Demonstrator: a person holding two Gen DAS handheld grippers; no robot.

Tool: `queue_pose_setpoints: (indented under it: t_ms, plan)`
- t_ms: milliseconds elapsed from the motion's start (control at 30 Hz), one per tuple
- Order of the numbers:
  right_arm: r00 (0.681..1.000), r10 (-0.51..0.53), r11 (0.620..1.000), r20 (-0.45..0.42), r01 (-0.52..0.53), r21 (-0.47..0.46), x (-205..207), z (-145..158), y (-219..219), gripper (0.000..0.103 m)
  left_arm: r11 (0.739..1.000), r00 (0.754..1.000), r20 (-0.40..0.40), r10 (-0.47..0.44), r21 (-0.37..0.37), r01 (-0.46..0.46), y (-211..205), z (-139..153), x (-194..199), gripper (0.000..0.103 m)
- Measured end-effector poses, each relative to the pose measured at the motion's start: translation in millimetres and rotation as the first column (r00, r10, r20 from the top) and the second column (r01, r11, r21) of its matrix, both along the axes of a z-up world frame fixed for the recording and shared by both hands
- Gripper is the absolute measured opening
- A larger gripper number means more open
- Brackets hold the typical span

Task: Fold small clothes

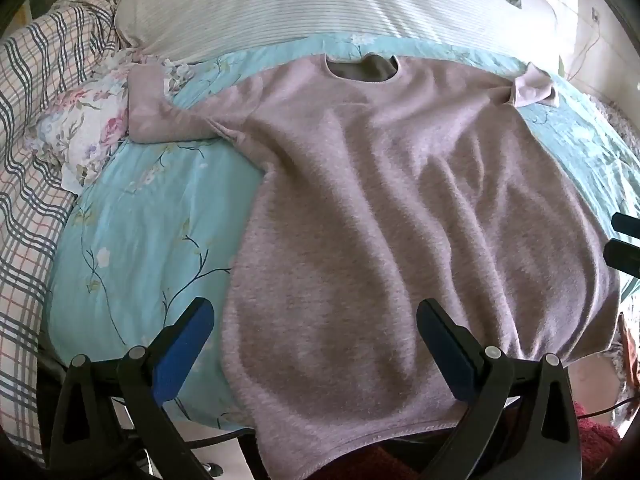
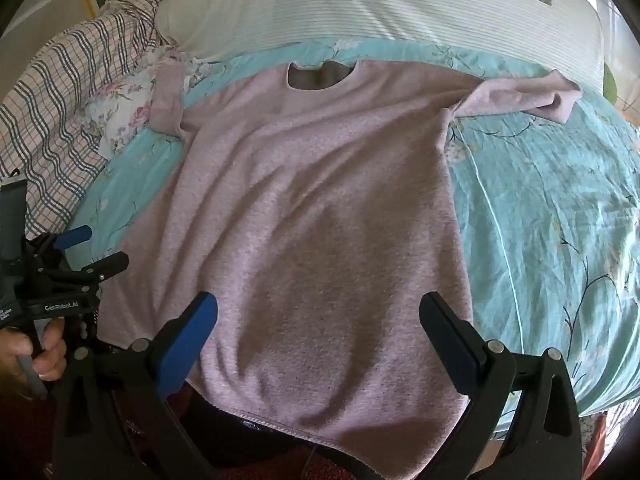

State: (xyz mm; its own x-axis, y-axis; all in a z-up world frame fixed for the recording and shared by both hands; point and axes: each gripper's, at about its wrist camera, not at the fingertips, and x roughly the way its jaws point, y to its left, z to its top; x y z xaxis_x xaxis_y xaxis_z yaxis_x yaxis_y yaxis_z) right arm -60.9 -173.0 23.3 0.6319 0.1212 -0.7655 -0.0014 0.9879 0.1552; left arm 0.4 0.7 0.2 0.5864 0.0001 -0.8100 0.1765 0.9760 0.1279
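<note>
A pale pink short-sleeved shirt [image 1: 380, 200] lies spread flat on the bed, neckline at the far end, hem hanging over the near edge. It also shows in the right wrist view [image 2: 320, 208]. Its left sleeve [image 1: 152, 112] and right sleeve [image 2: 520, 100] lie out to the sides. My left gripper [image 1: 316, 344] is open and empty over the shirt's lower left part. My right gripper [image 2: 320, 340] is open and empty over the lower middle of the shirt. The left gripper also shows at the left edge of the right wrist view [image 2: 86, 248], open.
The bed has a turquoise floral cover [image 2: 540, 220]. A white striped pillow [image 1: 320, 4] lies beyond the neckline. A plaid blanket [image 1: 32, 160] and a floral cloth [image 1: 88, 128] are at the left. Dark red fabric [image 2: 280, 464] sits below the near bed edge.
</note>
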Motion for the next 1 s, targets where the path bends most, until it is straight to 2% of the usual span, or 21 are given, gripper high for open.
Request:
queue_pose_setpoints:
  t_ms: [200, 233, 267, 467, 633, 867, 1000]
  plan:
    - [1.000, 0.002, 1.000, -0.016, -0.002, -0.006, 4.2, 2.5, -3.4, 0.101, 1.000, 1.000, 0.003, 0.002, -0.003, -0.002, -6.7, -0.8, -0.9, 0.102]
    - [1.000, 0.004, 1.000, 0.023, -0.005, 0.009, 3.7, 3.0, -2.6, 0.101, 1.000, 1.000, 0.004, 0.002, -0.003, -0.002, -7.5, -0.8, -1.0, 0.102]
    - [1.000, 0.003, 1.000, 0.026, -0.004, 0.012, -0.6, -0.8, -1.4, 0.101, 1.000, 1.000, 0.005, 0.001, -0.002, -0.001, -8.5, -1.0, -1.0, 0.102]
    - [1.000, 0.003, 1.000, 0.017, -0.003, 0.009, 3.1, 0.0, -2.3, 0.101, 1.000, 1.000, 0.006, -0.008, 0.003, 0.008, -9.6, 1.4, 0.1, 0.102]
    - [0.999, -0.003, 1.000, 0.041, 0.002, 0.031, -0.9, 0.0, -3.4, 0.101, 1.000, 1.000, 0.027, -0.010, -0.004, 0.010, -5.7, 2.4, 1.5, 0.102]
    - [0.999, -0.009, 0.999, 0.053, 0.006, 0.050, -1.6, 2.9, -2.0, 0.101, 1.000, 1.000, 0.016, -0.009, 0.005, 0.009, -4.5, 1.8, 3.3, 0.102]
    - [0.999, -0.012, 0.999, 0.040, 0.010, 0.035, -0.2, 3.8, -1.6, 0.101, 1.000, 1.000, 0.019, -0.008, 0.012, 0.008, -3.1, 1.7, 7.5, 0.102]
